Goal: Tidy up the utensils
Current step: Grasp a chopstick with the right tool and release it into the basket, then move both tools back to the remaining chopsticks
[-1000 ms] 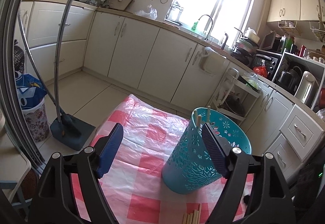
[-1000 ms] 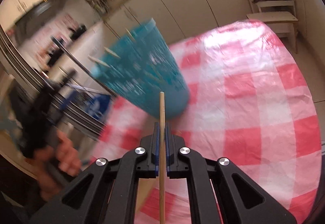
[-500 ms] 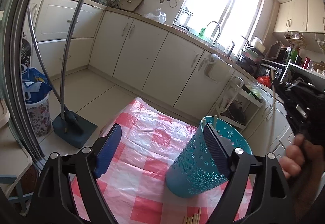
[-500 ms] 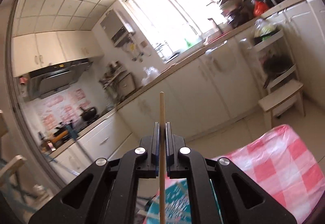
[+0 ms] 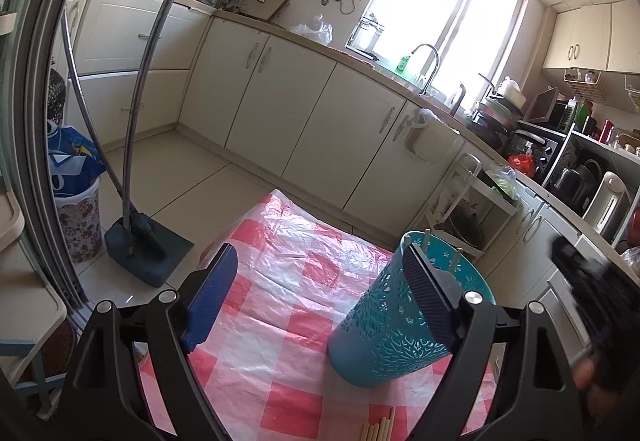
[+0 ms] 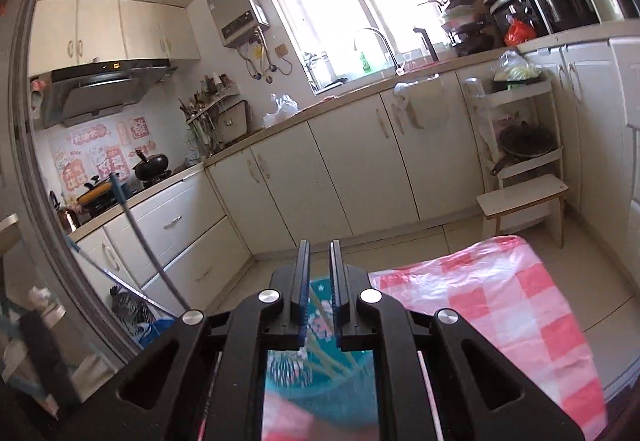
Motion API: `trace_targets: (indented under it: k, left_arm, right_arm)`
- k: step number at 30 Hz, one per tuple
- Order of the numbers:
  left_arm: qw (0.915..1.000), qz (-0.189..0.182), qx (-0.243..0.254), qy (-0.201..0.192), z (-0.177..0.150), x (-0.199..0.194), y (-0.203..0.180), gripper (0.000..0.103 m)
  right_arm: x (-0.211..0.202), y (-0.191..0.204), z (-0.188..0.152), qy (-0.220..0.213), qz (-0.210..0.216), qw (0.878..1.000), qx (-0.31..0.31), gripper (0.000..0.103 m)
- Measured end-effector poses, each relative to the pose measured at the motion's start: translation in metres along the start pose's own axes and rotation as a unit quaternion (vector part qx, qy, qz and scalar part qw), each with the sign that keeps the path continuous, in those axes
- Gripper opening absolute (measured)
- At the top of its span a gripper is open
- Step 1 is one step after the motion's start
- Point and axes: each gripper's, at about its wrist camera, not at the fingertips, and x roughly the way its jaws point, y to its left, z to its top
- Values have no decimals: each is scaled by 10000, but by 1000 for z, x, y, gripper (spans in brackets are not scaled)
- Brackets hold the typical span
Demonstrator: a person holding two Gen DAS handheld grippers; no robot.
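A teal perforated utensil holder [image 5: 384,325] stands tilted on the red-checked tablecloth [image 5: 280,281], with chopstick tips [image 5: 427,237] poking over its rim. My left gripper [image 5: 320,257] is open and still opening; its right finger [image 5: 428,297] is in front of the holder and the left one is far from it. Loose chopsticks [image 5: 378,429] lie at the near edge. My right gripper [image 6: 320,253] hovers above the holder [image 6: 320,357]. Its jaws are opening with nothing between them. In the left wrist view the right gripper [image 5: 588,277] is blurred at the right edge.
A broom and dustpan [image 5: 136,253] and a flowered bin [image 5: 78,217] stand on the floor left of the table. A white stepped rack [image 6: 520,201] holding a pan is beyond the table's far right corner. Cabinets line the walls.
The right gripper rose and tipped up over the holder. The chopstick it gripped is gone from its jaws, which have parted. The left gripper barely moved.
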Motion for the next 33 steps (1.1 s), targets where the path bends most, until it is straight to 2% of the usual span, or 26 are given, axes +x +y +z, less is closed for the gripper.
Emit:
trace_targets:
  k: [1,2,3,5,6,7,8,11,15,19,22,28,33]
  left_arm:
    - [10000,10,14,-6,0,-1,0,81]
    - [10000,23,49,-12,-1,-1,0,81]
    - [10000,34,83,-13,-2,-2,0,81]
    - [9998,71,173,2,-4,-3,-1,82]
    - [9997,96,238,23,-6,-3,-2,82]
    - [9995,110,295,44,-8,-3,-2,82]
    - [9993,123,356,63,-10,-4,-2,82]
    - [9978,168,636,94,-14,-6,-3,83]
    - [9936,285,1081,159,-18,-5,-3,85]
    - [9908,364,1189,540,-25,7,2,85]
    - [9856,378,1403,862,-31,17,1,85]
    - [9704,182,1803,1596,-51,34,-4,85]
    - [9541,-44,2180,2055,-73,42,-15,85]
  right_arm:
    - [-17,-1,-6,6,-25,10000,-73,21]
    - [-33,-4,-16,30,-106,9999,-110,34]
    - [-40,-8,-26,130,-227,9995,-147,38]
    - [-38,-16,-47,563,-475,9972,-96,38]
    - [-31,-26,-60,1006,-612,9930,101,38]
    - [-17,-36,-75,1608,-640,9842,367,38]
    - [-8,-42,-85,1961,-624,9774,476,38]
    - [7,-46,-114,2675,-706,9606,246,38]
    - [13,-39,-127,2992,-612,9522,5,38]
    - [27,-30,-141,3180,-574,9462,-148,33]
    - [31,-18,-149,3234,-590,9436,-382,31]
    - [34,-18,-161,3362,-757,9364,-657,30]
    - [38,-16,-163,3297,-823,9370,-811,30]
